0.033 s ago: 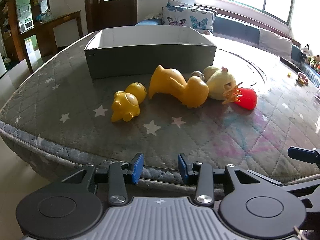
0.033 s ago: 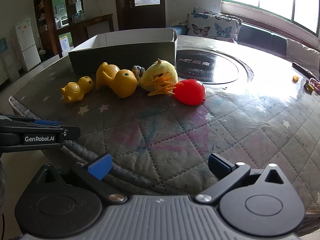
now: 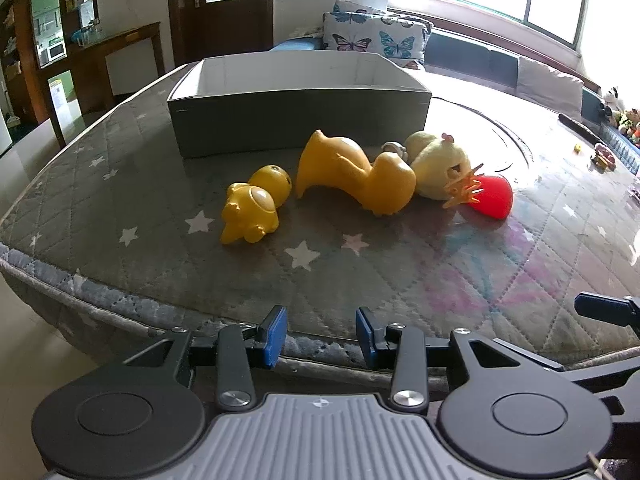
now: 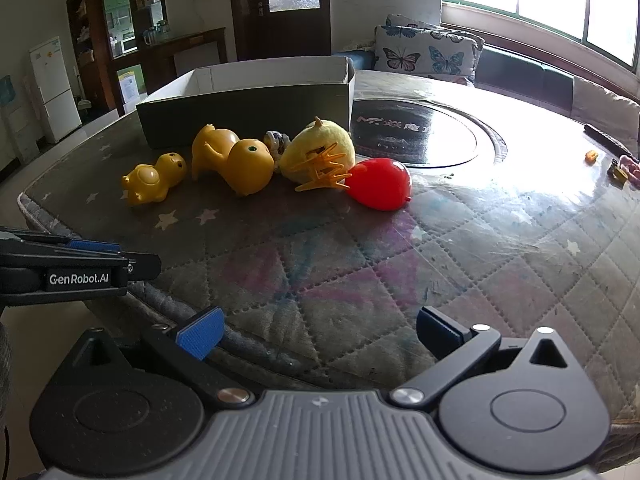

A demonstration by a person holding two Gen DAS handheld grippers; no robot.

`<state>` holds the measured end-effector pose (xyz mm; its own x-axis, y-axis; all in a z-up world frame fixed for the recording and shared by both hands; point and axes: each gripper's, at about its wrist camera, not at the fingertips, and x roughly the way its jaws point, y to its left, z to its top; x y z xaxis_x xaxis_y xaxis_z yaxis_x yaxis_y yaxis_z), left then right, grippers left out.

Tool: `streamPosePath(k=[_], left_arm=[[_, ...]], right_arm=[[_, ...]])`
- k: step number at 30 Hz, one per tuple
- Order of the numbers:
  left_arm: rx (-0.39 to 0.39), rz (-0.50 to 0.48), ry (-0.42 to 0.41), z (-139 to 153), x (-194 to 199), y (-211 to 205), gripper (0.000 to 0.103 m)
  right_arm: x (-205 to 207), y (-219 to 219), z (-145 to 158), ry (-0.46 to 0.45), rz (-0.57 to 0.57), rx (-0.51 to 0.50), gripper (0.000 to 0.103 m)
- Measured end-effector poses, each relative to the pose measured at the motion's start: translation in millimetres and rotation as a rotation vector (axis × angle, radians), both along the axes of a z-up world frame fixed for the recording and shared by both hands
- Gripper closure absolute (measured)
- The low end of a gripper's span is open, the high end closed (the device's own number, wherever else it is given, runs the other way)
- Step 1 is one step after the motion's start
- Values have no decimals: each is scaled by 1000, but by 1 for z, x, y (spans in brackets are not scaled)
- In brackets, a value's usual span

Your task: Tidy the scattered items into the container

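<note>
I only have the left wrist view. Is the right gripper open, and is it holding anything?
Observer: The right gripper is empty, jaws spread wide above the near edge of the grey quilted table cover.
Operator: The orange plastic claw clip half hides something red. What is it?
Observer: A red balloon-like toy, whole, with a small nub at its right end.
Operator: And the small grey thing behind the large yellow rubber duck?
Observer: A small grey-and-white figure, between that duck and the yellow plush chick; too small to identify.
</note>
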<state>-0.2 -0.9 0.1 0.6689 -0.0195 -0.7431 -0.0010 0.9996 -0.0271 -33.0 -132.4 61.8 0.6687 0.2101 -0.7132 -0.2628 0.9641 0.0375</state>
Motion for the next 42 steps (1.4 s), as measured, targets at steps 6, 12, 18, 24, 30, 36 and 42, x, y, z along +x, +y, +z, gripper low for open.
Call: streamPosePath(k=[6,12,18,24,30,36,42], left_arm=[[20,2,5,0,-1,-4,62],[1,-6,20,-1,0,-2,62],[-3,-8,28,-1,0,-2,62],[-3,-10,32,0,0,-2,62],[0,-13,35,0,-1,-2,62],[1,-14,39,0,0,-2,62],[1,-13,44,-1,1,-1,62]], right_arm=[[0,0,0,1,8,1,0],[0,1,-1,2,16,1,0],[-1,3,-1,3,24,0,0],[1,3,-2,8,29,0,0],[2,4,-2,12,27,3,0],[4,6,-2,18,30,2,0],[6,6,-2,21,33,3,0]])
